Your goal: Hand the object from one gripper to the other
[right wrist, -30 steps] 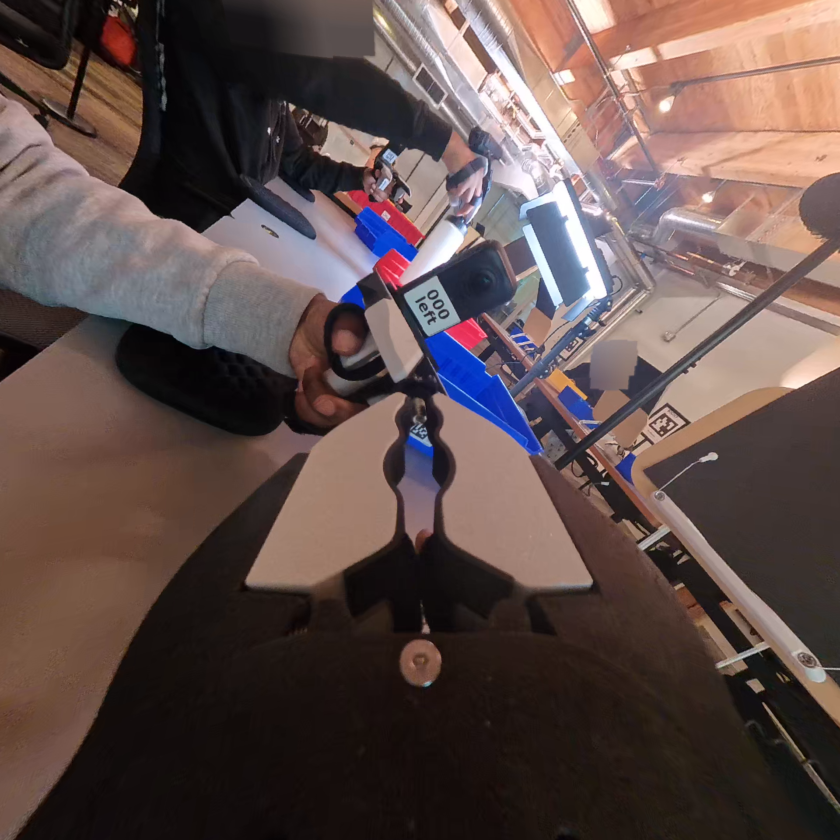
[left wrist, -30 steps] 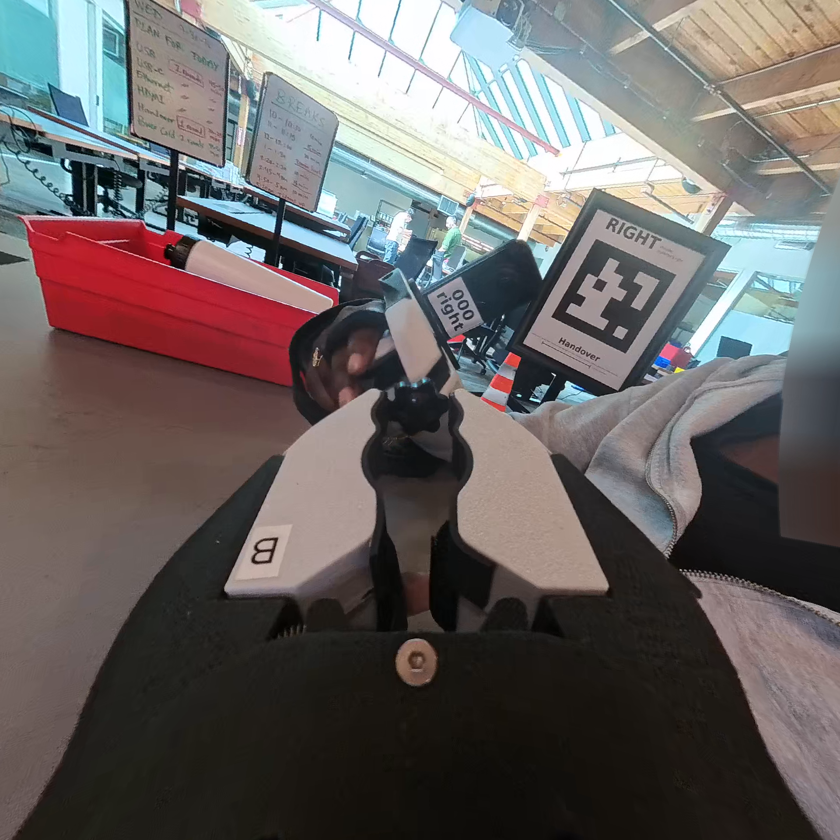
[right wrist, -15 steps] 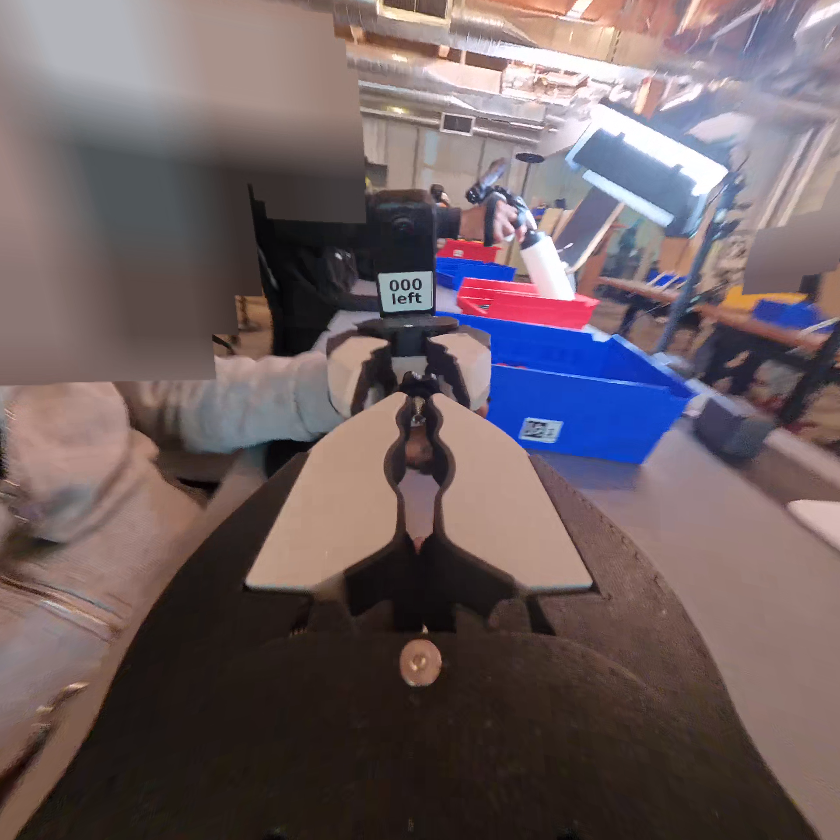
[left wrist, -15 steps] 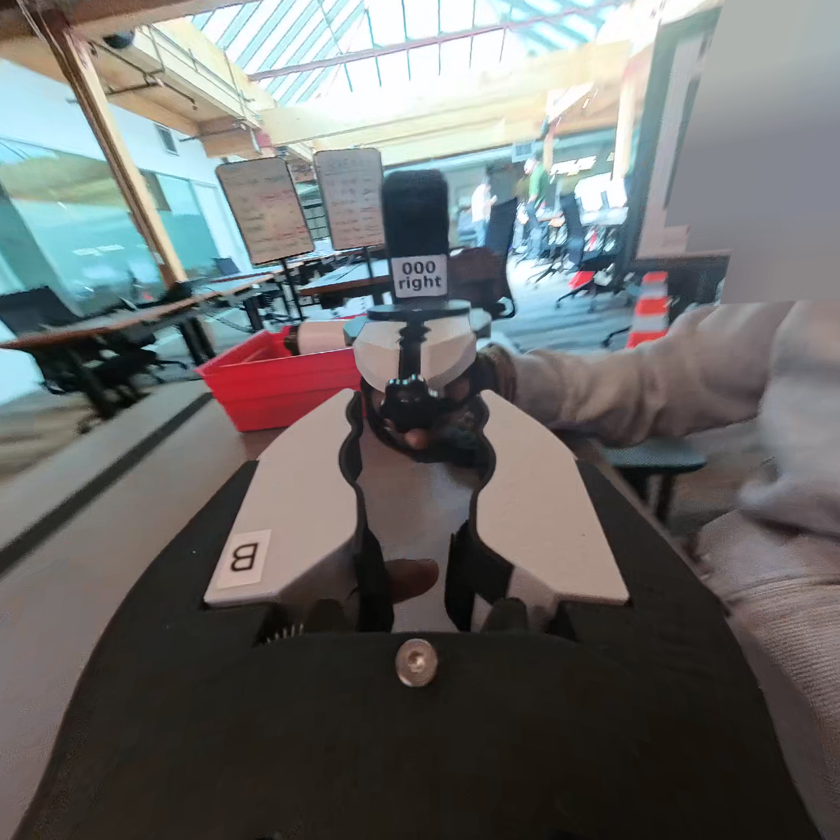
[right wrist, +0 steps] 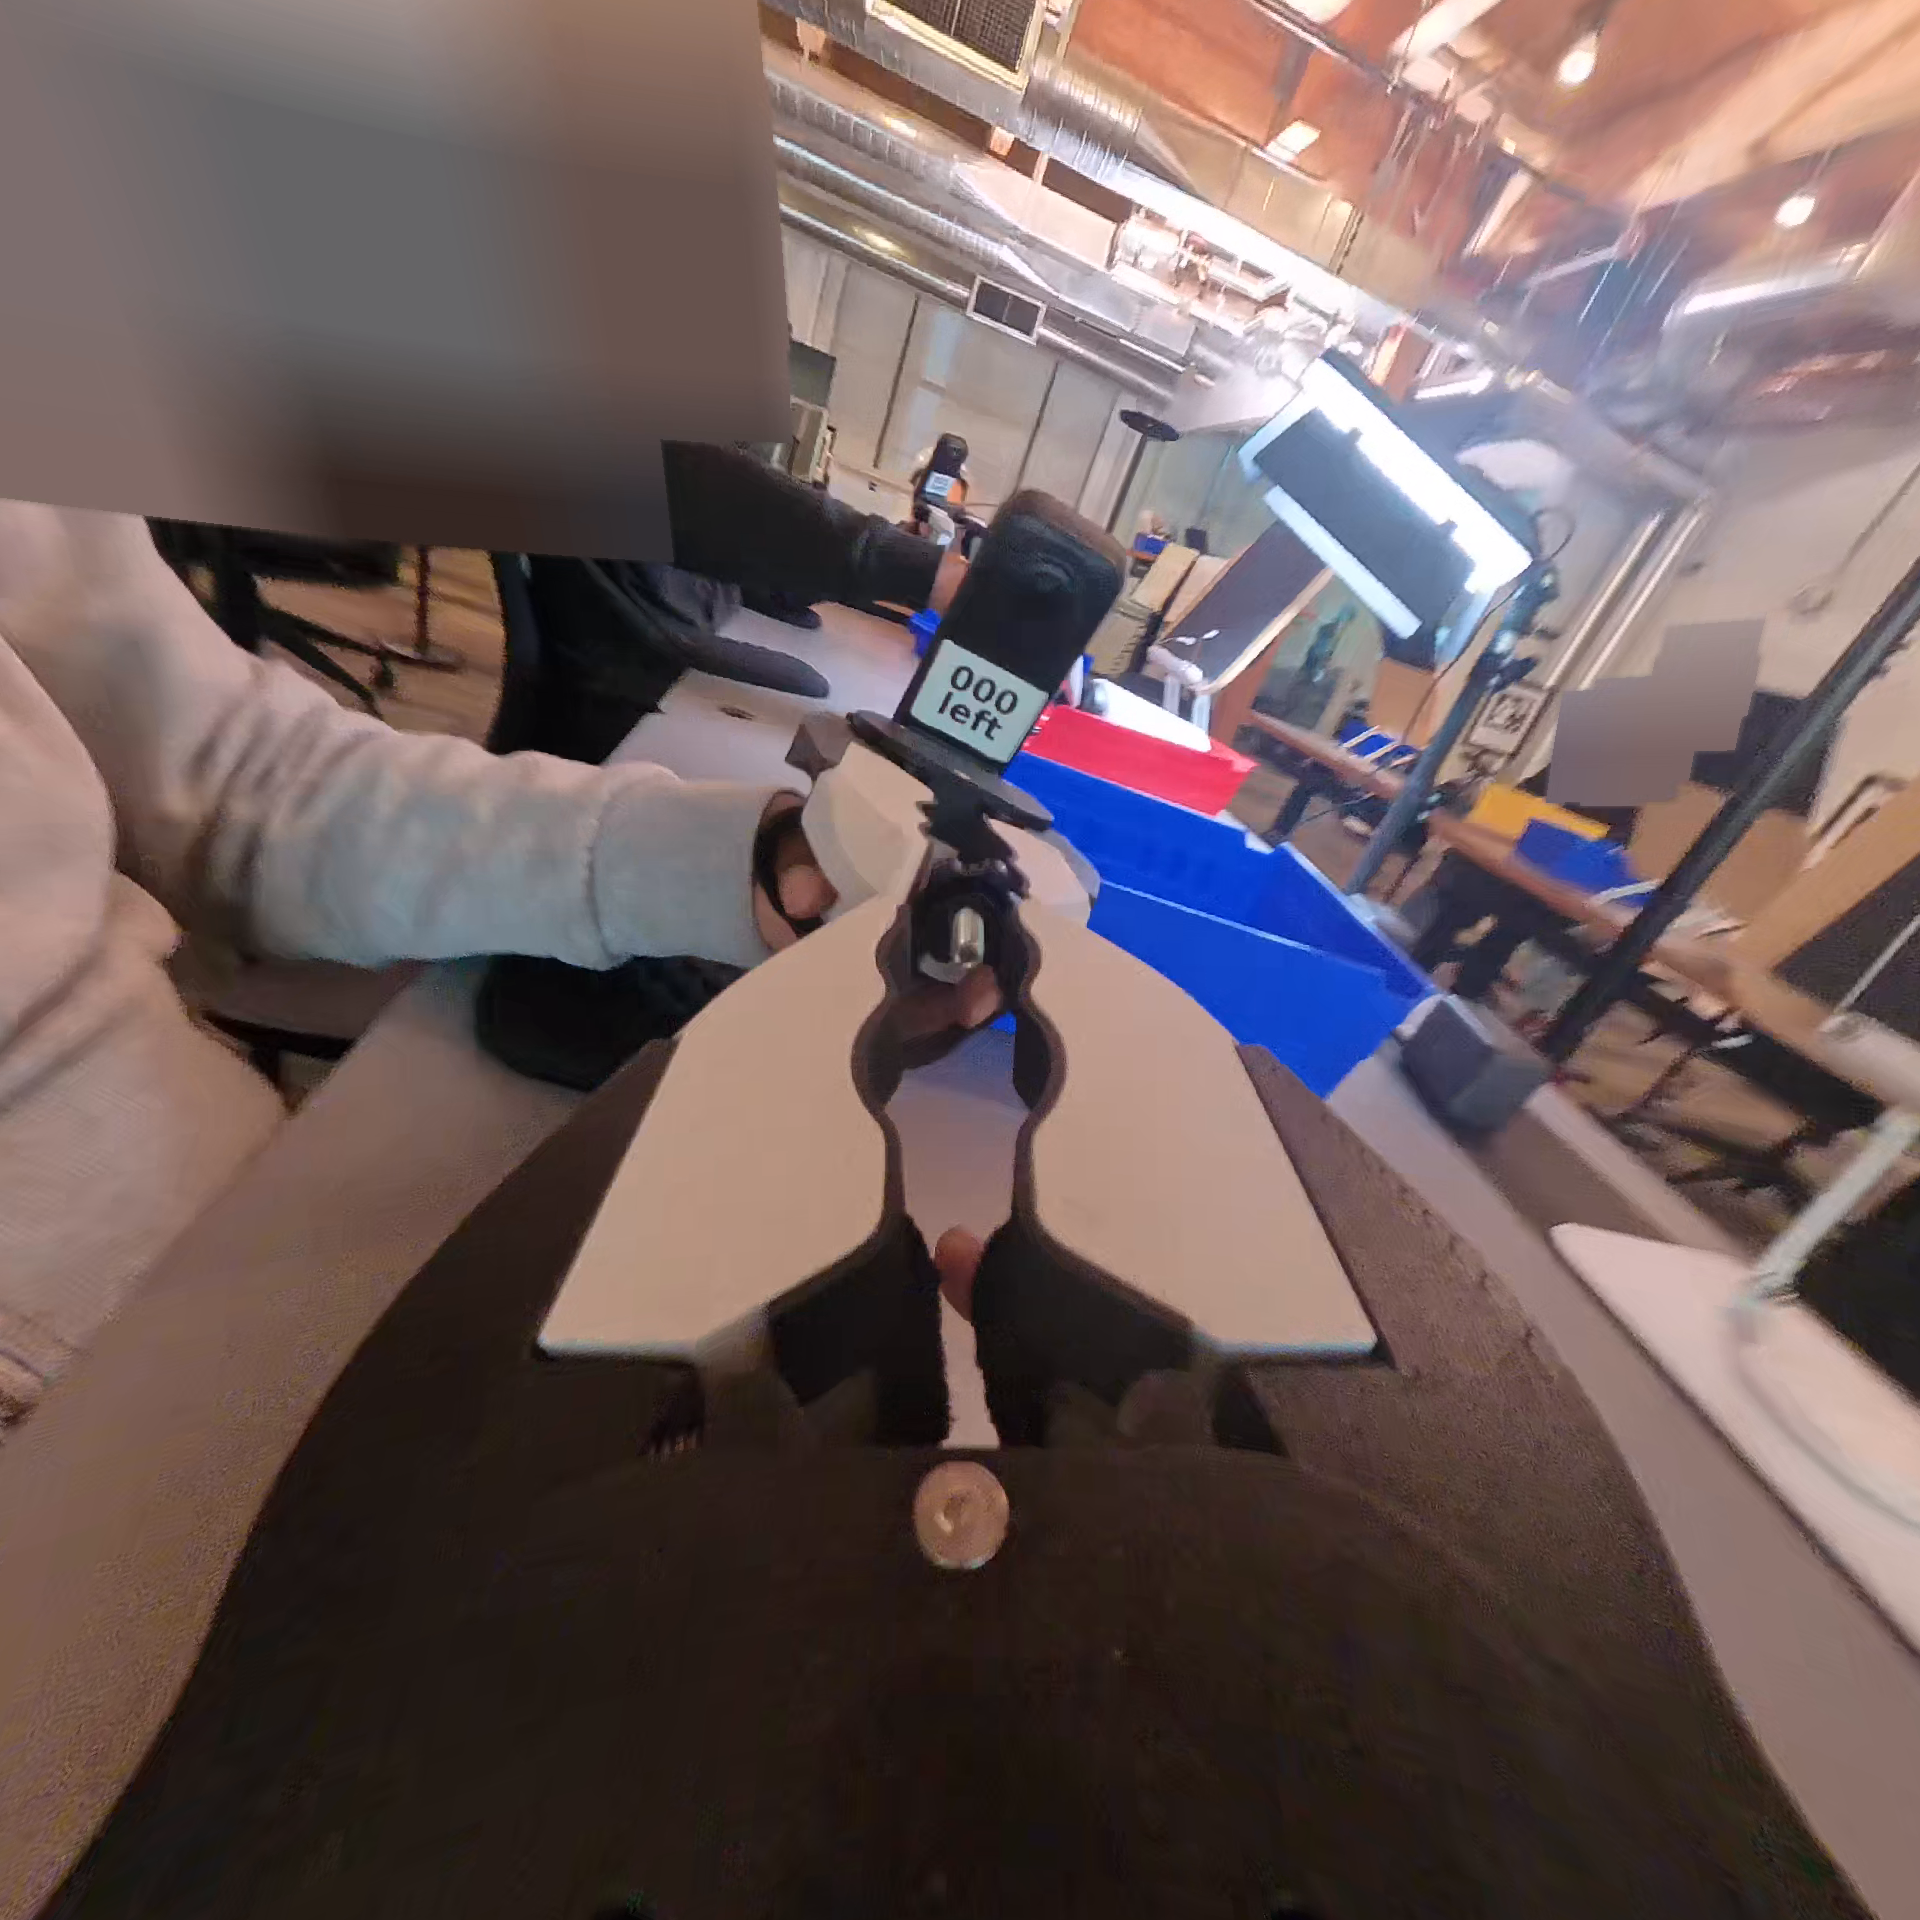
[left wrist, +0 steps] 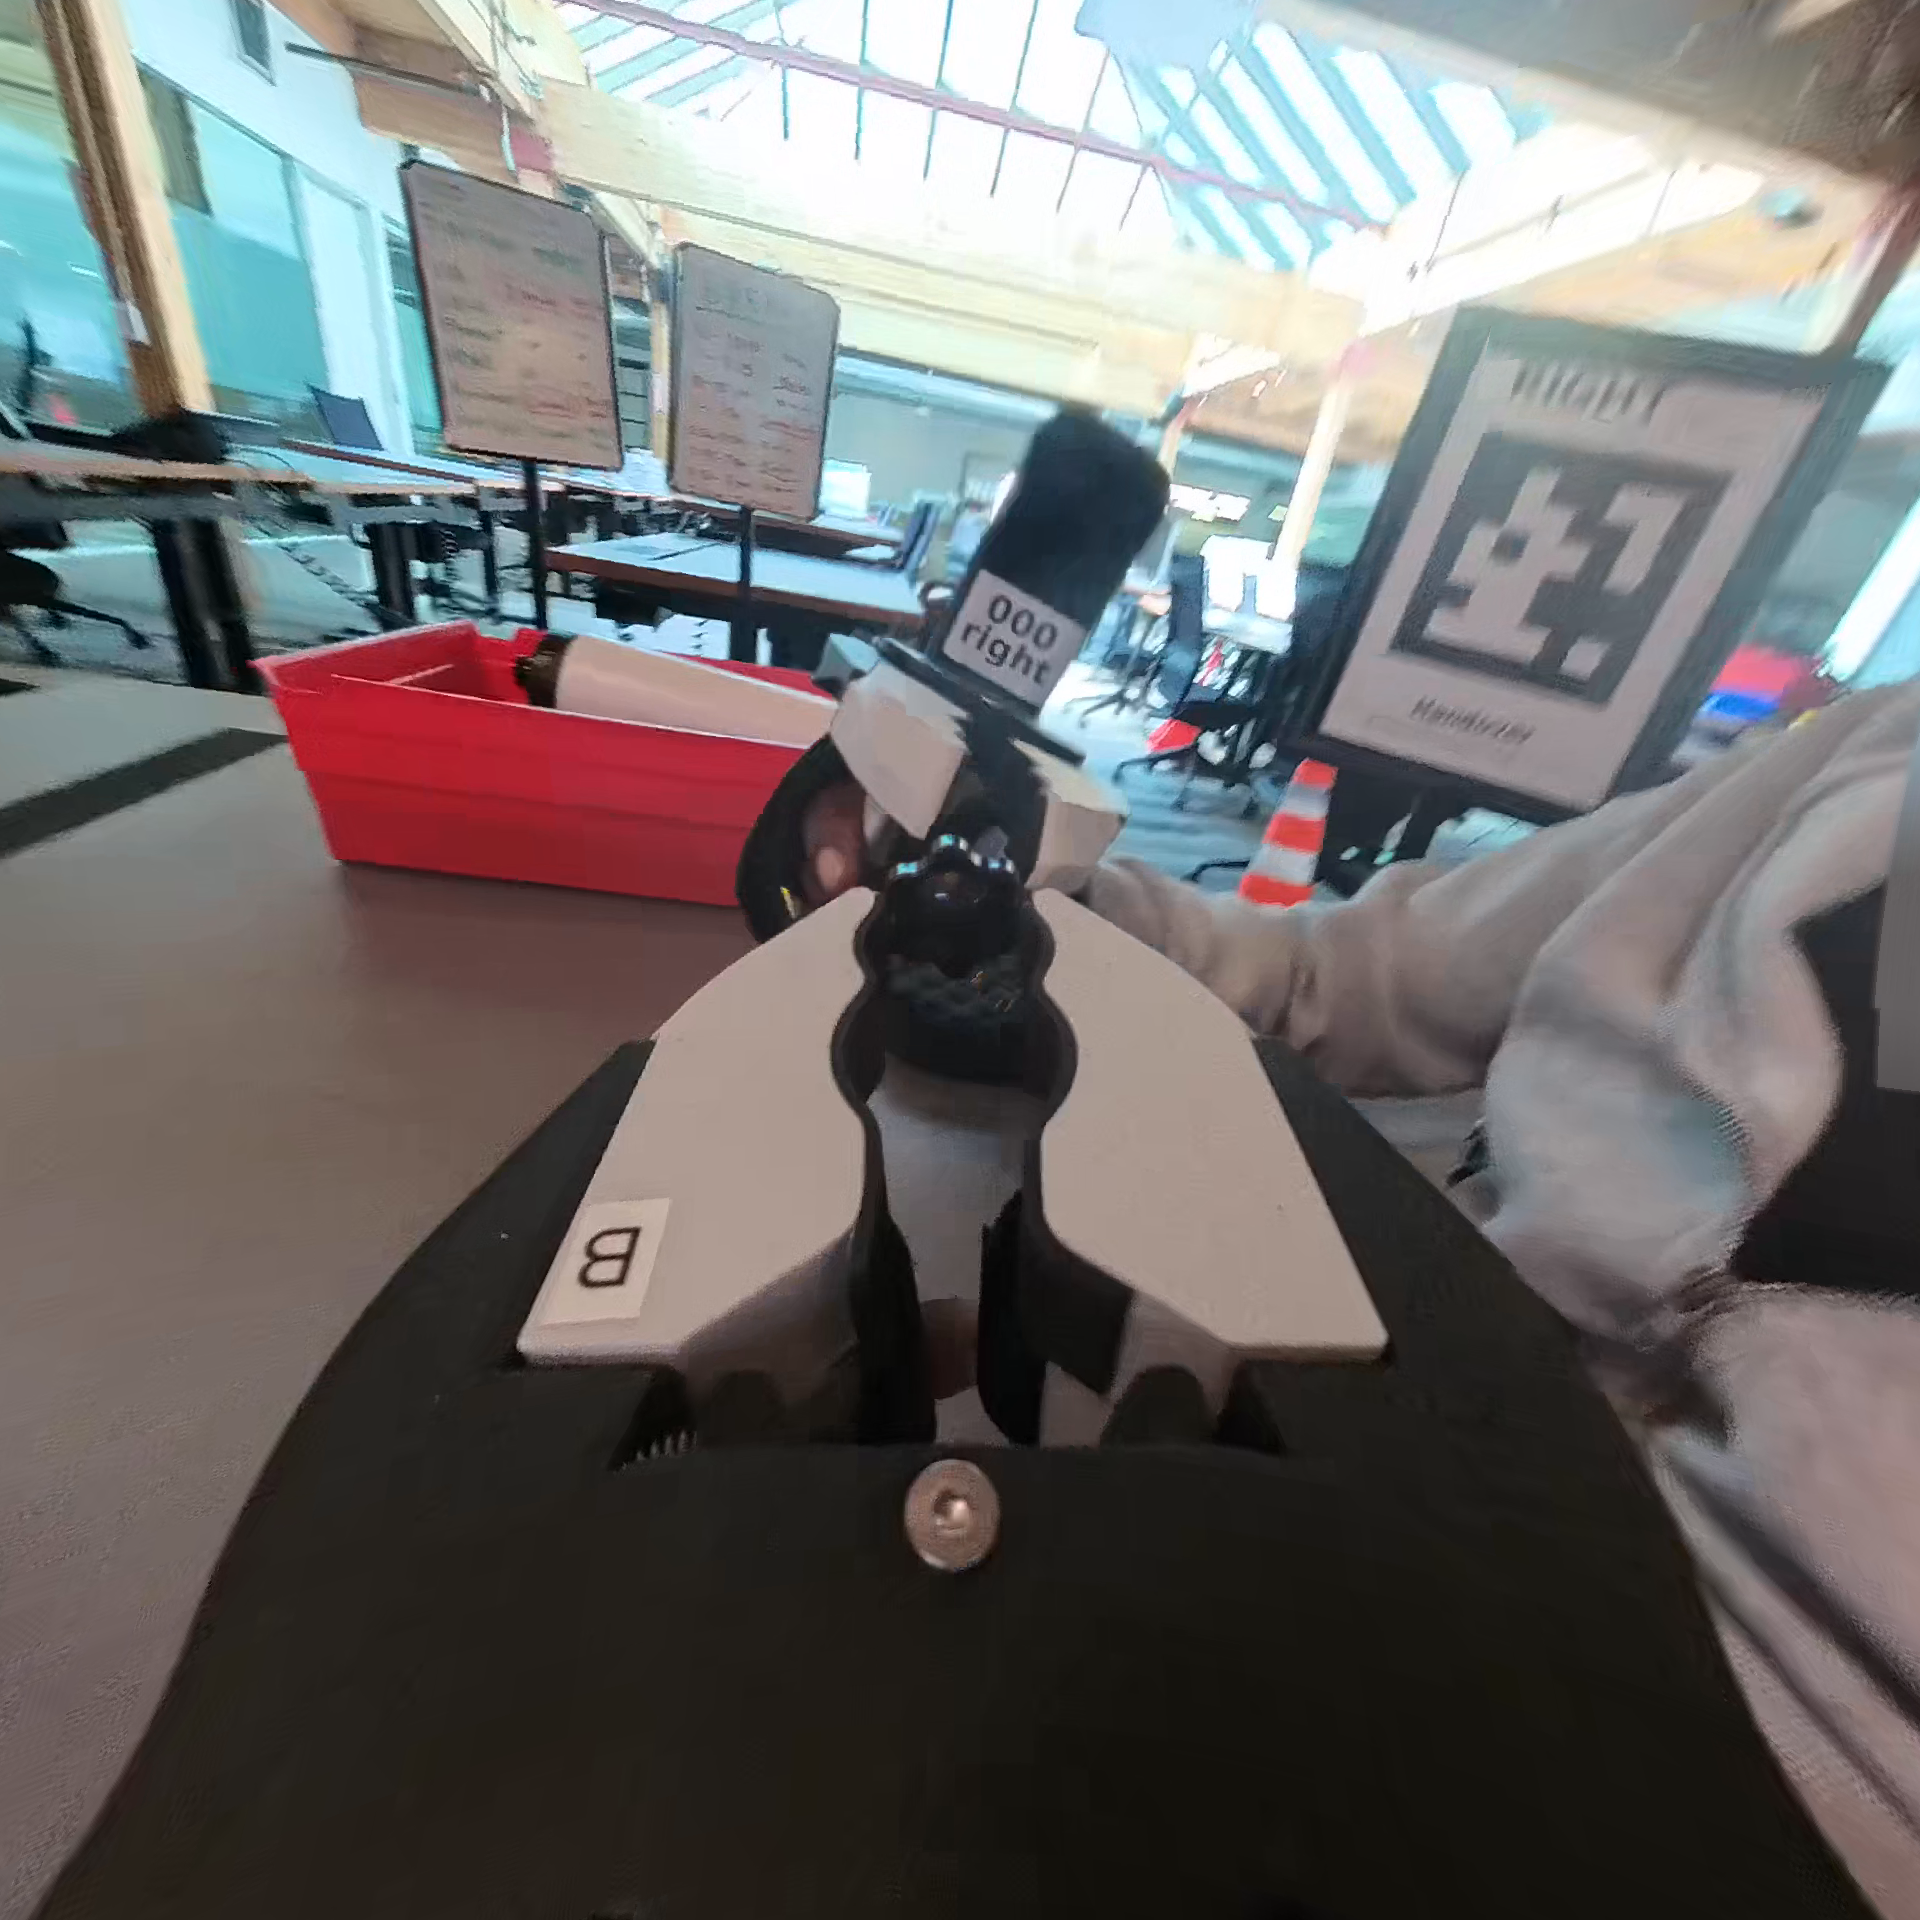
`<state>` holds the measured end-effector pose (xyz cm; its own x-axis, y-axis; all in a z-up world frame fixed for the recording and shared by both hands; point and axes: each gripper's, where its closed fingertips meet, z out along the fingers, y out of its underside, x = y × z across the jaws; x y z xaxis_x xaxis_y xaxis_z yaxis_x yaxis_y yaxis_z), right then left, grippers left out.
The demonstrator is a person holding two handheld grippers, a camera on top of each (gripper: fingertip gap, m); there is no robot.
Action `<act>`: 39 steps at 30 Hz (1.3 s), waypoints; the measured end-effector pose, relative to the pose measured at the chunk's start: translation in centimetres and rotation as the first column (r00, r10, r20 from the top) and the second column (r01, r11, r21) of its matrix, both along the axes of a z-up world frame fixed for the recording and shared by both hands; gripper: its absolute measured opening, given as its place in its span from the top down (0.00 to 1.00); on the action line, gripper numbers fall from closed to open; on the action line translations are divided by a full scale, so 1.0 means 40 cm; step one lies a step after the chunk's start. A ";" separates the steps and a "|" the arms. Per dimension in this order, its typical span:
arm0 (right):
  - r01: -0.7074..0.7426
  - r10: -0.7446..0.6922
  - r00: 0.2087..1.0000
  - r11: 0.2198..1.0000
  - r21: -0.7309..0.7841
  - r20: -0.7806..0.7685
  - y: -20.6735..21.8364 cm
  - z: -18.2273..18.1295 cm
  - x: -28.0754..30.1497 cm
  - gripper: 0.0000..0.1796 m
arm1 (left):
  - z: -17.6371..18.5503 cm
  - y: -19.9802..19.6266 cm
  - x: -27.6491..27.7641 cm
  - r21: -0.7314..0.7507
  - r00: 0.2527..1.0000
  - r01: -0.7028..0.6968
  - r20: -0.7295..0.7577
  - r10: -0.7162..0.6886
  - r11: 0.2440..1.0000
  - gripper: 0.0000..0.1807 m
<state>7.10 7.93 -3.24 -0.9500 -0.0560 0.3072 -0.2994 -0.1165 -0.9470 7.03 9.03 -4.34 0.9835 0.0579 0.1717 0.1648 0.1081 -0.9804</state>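
A small black star knob (left wrist: 948, 891) with a silver bolt (right wrist: 958, 935) sits between the two grippers, which meet tip to tip above the table. My left gripper (left wrist: 954, 914) is shut on the knob's black head. My right gripper (right wrist: 961, 925) has its fingers a little apart around the bolt end and does not seem to press on it. The right gripper also shows in the left wrist view (left wrist: 971, 774), tilted, just behind the knob. The left gripper shows in the right wrist view (right wrist: 935, 821), behind the bolt.
A red bin (left wrist: 499, 769) holding a white bottle (left wrist: 665, 686) stands at the back left of the grey table (left wrist: 260, 1039). A framed marker sign (left wrist: 1558, 582) stands at the right. Blue bins (right wrist: 1226, 914), a black pad (right wrist: 582, 1008) and another person's arm (right wrist: 790, 540) lie beyond. The grippers are tip to tip, or close to it.
My left gripper's fingers, wider apart half a second ago, have closed on the knob. My right gripper's fingers, shut on the bolt before, have parted. Both grippers have tilted.
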 end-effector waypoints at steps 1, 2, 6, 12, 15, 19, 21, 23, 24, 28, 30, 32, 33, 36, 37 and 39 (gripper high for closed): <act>0.019 -0.019 0.999 1.000 -0.003 -0.047 0.000 0.002 0.002 0.91 | 0.006 -0.003 0.000 0.026 0.999 0.014 0.033 -0.015 1.000 0.88; 0.034 -0.034 0.996 0.999 -0.005 -0.078 0.000 0.003 0.002 0.91 | 0.010 -0.006 0.000 0.041 0.998 0.020 0.051 -0.022 0.999 0.88; 0.073 -0.073 0.988 0.997 -0.003 -0.135 -0.004 -0.003 -0.003 0.92 | 0.003 -0.004 0.003 0.022 0.998 0.030 0.062 -0.031 0.999 0.87; 0.131 -0.120 0.957 0.991 0.024 -0.266 -0.014 -0.022 -0.001 0.97 | -0.004 0.002 0.012 0.012 0.994 0.063 0.084 -0.064 0.998 0.88; 0.099 -0.088 0.973 0.994 0.040 -0.213 -0.013 -0.020 0.003 0.97 | 0.001 0.005 0.013 0.014 0.999 0.045 0.020 -0.045 0.999 0.85; -0.046 0.037 0.995 0.995 0.094 0.089 -0.011 -0.026 0.008 0.97 | 0.010 0.007 0.009 -0.001 0.954 -0.092 -0.287 0.088 0.996 0.74; -0.127 0.095 0.955 0.987 0.100 0.280 -0.011 -0.032 0.005 0.97 | 0.014 0.009 0.013 -0.003 0.911 -0.129 -0.395 0.117 0.992 0.74; -0.188 0.139 0.898 0.979 0.079 0.417 -0.008 -0.030 0.001 0.97 | 0.009 0.012 0.017 -0.023 0.906 -0.125 -0.411 0.104 0.992 0.74; -0.202 0.150 0.878 0.977 0.067 0.455 -0.006 -0.028 -0.001 0.97 | 0.008 0.012 0.015 -0.026 0.905 -0.128 -0.411 0.106 0.991 0.75; -0.208 0.153 0.864 0.976 0.063 0.481 -0.002 -0.026 -0.003 0.97 | 0.001 0.010 0.000 -0.049 0.891 -0.175 -0.433 0.137 0.983 0.84; -0.207 0.150 0.865 0.976 0.068 0.479 -0.005 -0.028 -0.002 0.97 | -0.001 0.007 -0.003 -0.056 0.894 -0.181 -0.426 0.140 0.982 0.86; -0.197 0.145 0.875 0.978 0.066 0.461 -0.006 -0.028 -0.003 0.97 | 0.000 0.006 -0.005 -0.057 0.914 -0.169 -0.382 0.135 0.984 0.86; -0.180 0.136 0.895 0.982 0.064 0.424 -0.007 -0.027 -0.004 0.97 | 0.001 0.006 -0.004 -0.055 0.931 -0.154 -0.343 0.126 0.987 0.86; -0.018 0.007 0.989 0.997 0.075 0.146 -0.010 -0.030 -0.019 0.89 | 0.001 -0.002 -0.008 -0.040 0.986 -0.087 -0.145 0.080 0.995 0.86; 0.052 -0.054 0.998 0.996 0.079 0.016 -0.010 -0.033 -0.024 0.87 | -0.001 -0.005 -0.010 -0.036 0.997 -0.055 -0.051 0.053 0.998 0.86; 0.147 -0.127 0.969 0.986 0.082 -0.211 -0.014 -0.042 -0.021 0.87 | 0.003 -0.010 -0.004 0.012 0.994 0.025 0.105 -0.026 1.000 0.86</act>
